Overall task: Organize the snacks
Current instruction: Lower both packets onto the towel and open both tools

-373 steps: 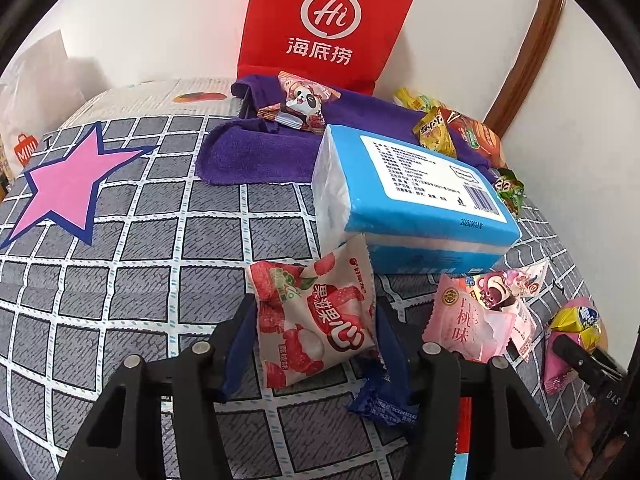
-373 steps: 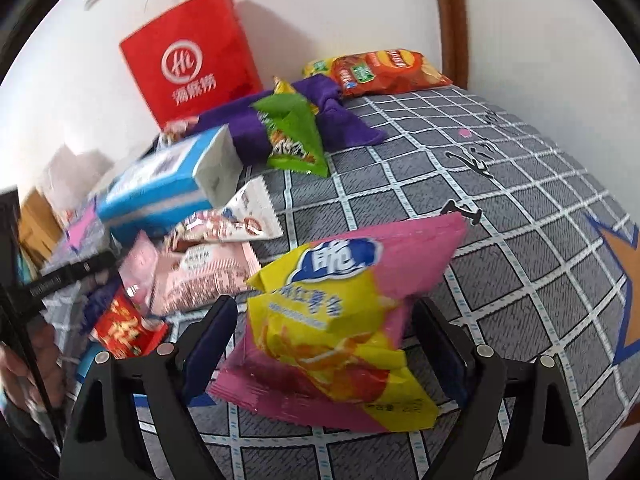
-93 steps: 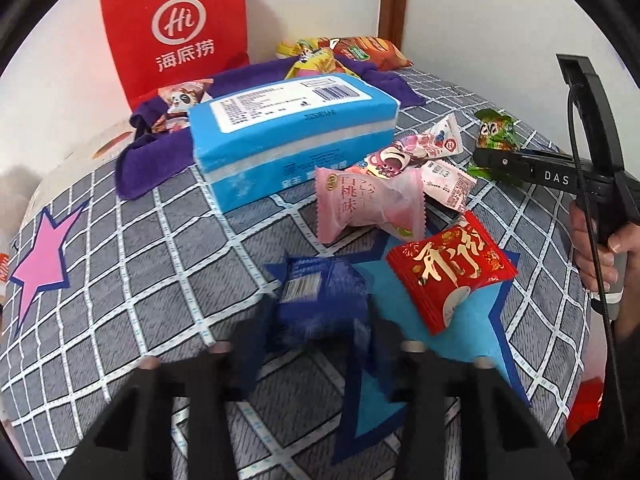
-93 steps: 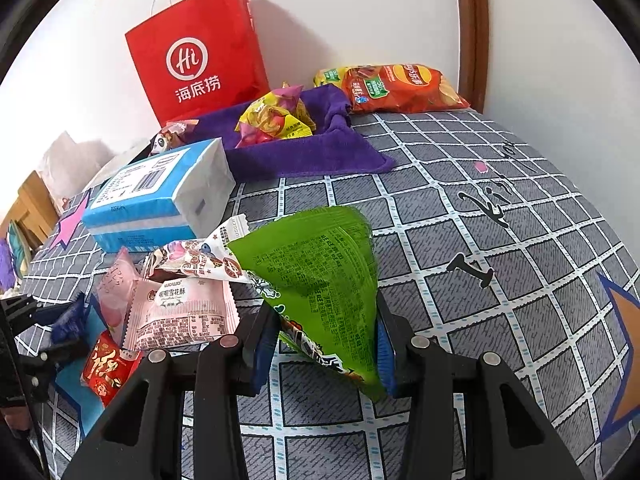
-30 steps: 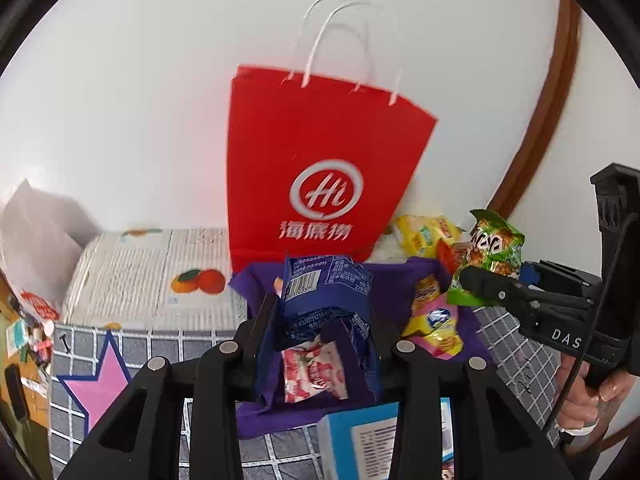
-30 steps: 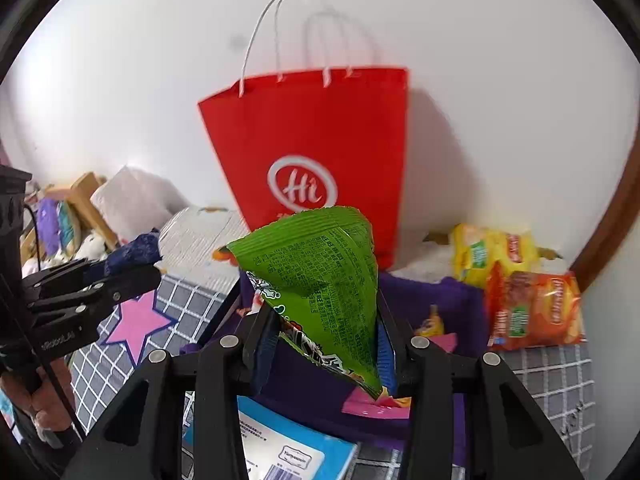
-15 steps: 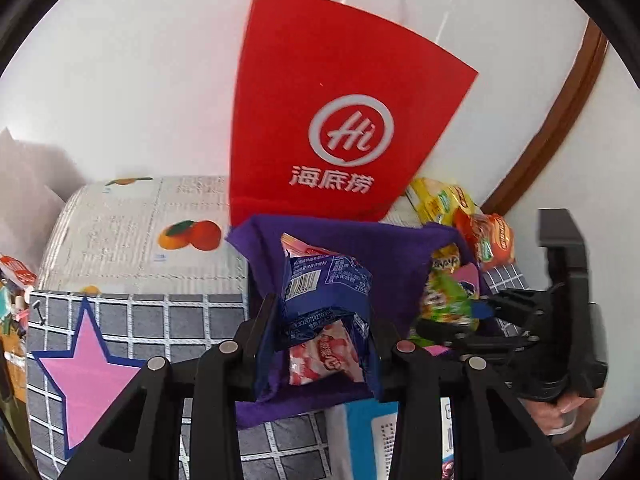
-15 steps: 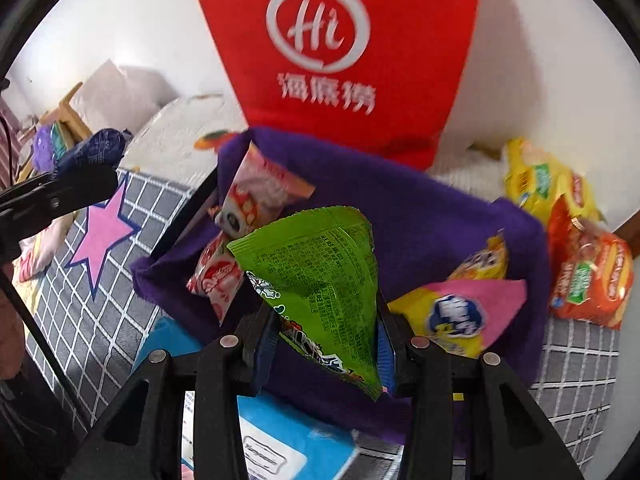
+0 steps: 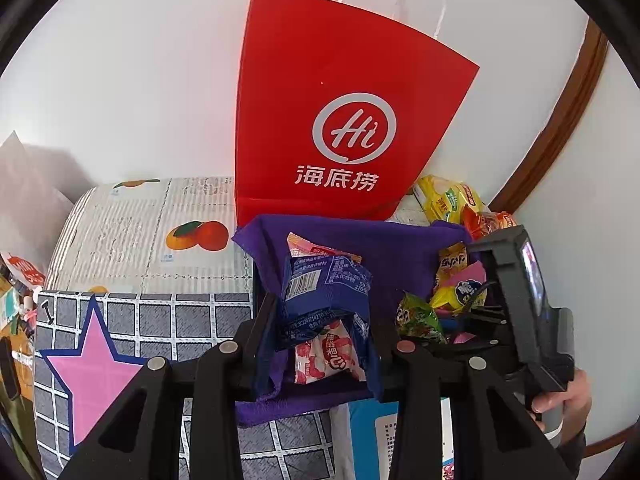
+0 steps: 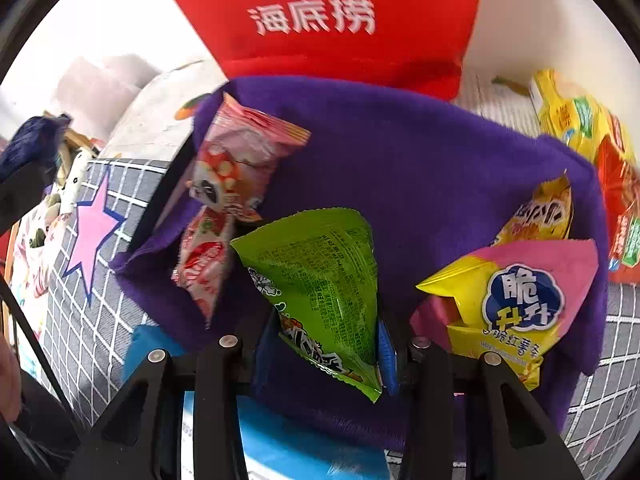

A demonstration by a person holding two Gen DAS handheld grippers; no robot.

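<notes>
In the left wrist view, a pink star (image 9: pixel 94 364) printed on the grey checked bedcover (image 9: pixel 192 316) fills the lower left, and clutter at the far left edge is too small to make out. At bottom centre the left gripper (image 9: pixel 320 344) is clenched on a blue snack packet (image 9: pixel 324 296), which hides most of a pink-and-white packet (image 9: pixel 326 356) lying behind it in the purple cloth-lined bin (image 9: pixel 392 240). Above stands a red paper bag (image 9: pixel 344 120), its handles cut off by the top of the frame. A blue box (image 9: pixel 368 428) at the bottom edge is largely covered by the fingers. At right, the right gripper's black body hides much of the bin's right half; only a sliver of the green packet shows there.

In the right wrist view, two pink packets (image 10: pixel 236 168) lean at the bin's left wall. The right gripper (image 10: pixel 326 344) grasps a green snack packet (image 10: pixel 320 280) by its lower part, over the bin's middle; whether it touches the cloth cannot be told. A pink-and-yellow bag (image 10: pixel 516 300) lies at lower right with a yellow packet (image 10: pixel 540 212) behind. Chip bags (image 10: pixel 580 120) outside the bin are cut off at the right edge.
</notes>
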